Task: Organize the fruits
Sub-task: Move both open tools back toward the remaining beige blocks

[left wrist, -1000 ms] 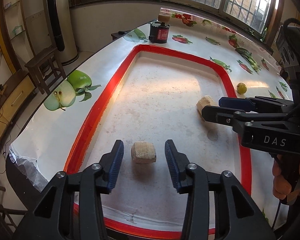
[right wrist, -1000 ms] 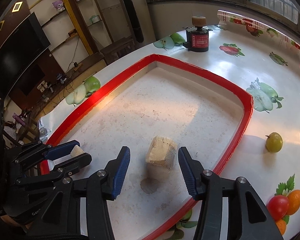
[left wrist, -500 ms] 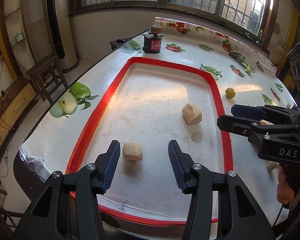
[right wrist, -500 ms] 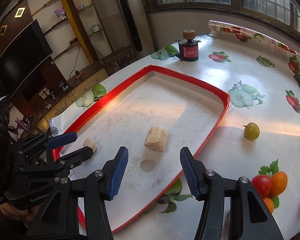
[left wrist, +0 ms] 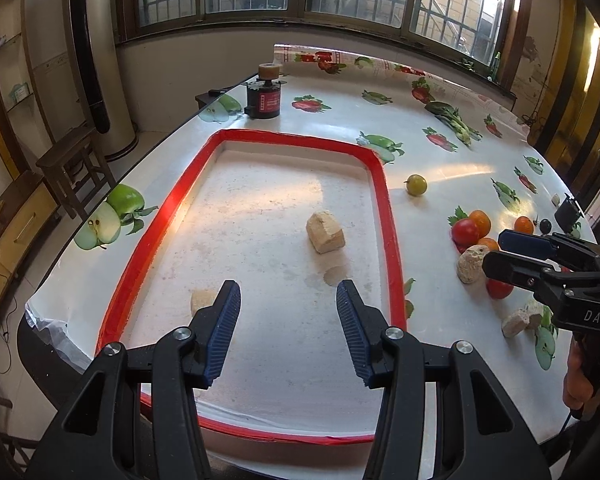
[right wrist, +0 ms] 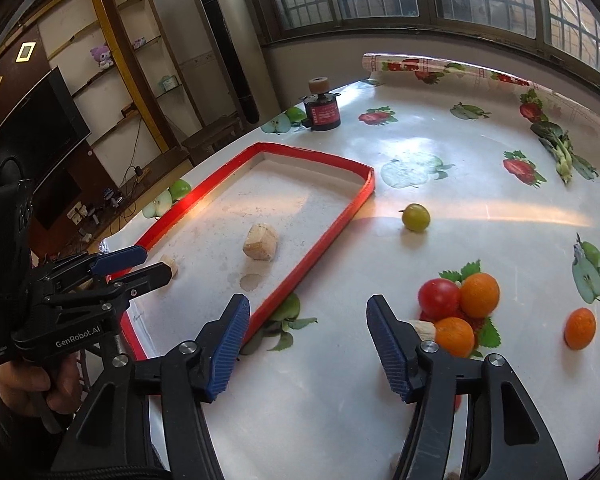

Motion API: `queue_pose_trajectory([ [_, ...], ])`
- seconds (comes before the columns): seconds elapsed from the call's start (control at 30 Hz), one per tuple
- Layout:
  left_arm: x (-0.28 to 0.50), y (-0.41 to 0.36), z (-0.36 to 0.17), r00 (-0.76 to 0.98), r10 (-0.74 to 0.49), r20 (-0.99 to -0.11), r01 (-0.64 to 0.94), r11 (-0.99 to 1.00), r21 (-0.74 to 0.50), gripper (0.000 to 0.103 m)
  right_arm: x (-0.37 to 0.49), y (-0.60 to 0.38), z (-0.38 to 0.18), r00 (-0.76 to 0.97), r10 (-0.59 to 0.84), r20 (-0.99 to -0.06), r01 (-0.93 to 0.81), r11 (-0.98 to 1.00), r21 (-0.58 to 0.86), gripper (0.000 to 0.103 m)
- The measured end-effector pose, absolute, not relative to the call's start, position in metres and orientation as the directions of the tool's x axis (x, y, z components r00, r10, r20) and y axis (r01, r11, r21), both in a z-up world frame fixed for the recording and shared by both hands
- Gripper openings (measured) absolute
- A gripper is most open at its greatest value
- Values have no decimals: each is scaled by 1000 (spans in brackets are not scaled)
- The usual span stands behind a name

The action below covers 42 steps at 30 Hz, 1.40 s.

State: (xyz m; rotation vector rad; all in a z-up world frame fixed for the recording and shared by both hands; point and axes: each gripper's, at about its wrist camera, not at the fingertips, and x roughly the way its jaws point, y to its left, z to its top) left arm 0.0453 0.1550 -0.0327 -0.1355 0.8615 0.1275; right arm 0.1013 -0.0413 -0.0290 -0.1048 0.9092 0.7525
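The right gripper point(left wrist: 516, 252) carries the letters "DAS" on its body, and the left gripper point(right wrist: 140, 264) reads "GenRobot.AI". A dark canister point(left wrist: 265, 98) with a red label stands at twelve o'clock past the red-rimmed tray point(left wrist: 388, 216); its print is too small to read.

Both sets of jaws stand apart with nothing between them; the right gripper's have just been opening. The left gripper point(left wrist: 288, 328) hangs over the near end of the tray, the right gripper point(right wrist: 306, 340) over the printed tablecloth point(right wrist: 480, 184) just outside the tray's red edge.

Two tan chunks lie in the tray: a big one point(left wrist: 325, 232) near the middle and a small one point(left wrist: 202, 300) at nine o'clock of the left claw, partly hidden by its finger.

On the cloth, at three o'clock of the tray, sit three oranges point(right wrist: 479, 294), one red tomato point(right wrist: 439, 299) and one green fruit point(right wrist: 416, 217), the last lying alone at one o'clock. Three more tan lumps point(left wrist: 471, 264) lie beside the fruit cluster.
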Motion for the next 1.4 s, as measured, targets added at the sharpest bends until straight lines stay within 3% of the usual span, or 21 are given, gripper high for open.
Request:
queue_pose_trajectory([
  [0.43,51,108,-32,643,-22,-765,-61,995,-80,49,96,-134,-37,457,469,-756,-483,844,232,64],
  [0.53,52,95,-33,639,-45,-768,-35,996,-88,56,94,-149,-41,465,453,-760,-457,859,232,64],
  [0.8,60,60,-37,622,-91,-778,40,996,-84,56,84,-183,-55,469,423,-775,-401,884,239,64],
  [1.4,105,12,-54,569,-133,-811,136,988,-66,56,73,-179,-76,425,406,-809,-436,875,210,63],
])
